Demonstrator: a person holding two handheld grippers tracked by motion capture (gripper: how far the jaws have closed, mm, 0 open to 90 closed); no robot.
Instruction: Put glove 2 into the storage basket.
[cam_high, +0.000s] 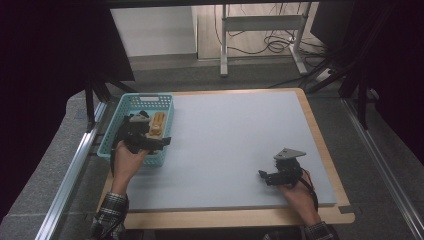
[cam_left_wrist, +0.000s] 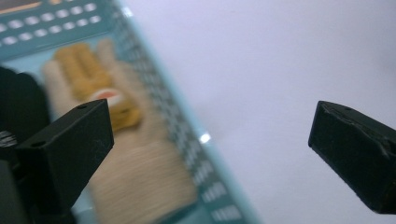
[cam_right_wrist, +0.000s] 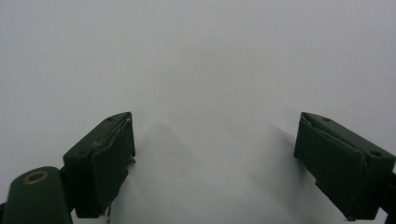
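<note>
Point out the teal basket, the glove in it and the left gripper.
teal basket (cam_high: 145, 98): high view, far rim by the handle slot.
glove (cam_left_wrist: 140, 172): left gripper view, beige cuff.
left gripper (cam_left_wrist: 210, 140): left gripper view, midway between its open jaws.

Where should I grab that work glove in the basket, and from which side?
Probably grip the glove at its plain knit cuff, coming straight down from above. It lies flat in the teal basket, whose mesh walls block a sideways approach. The left gripper is open just above the basket's rim, so shift it inward over the cuff first.
</note>
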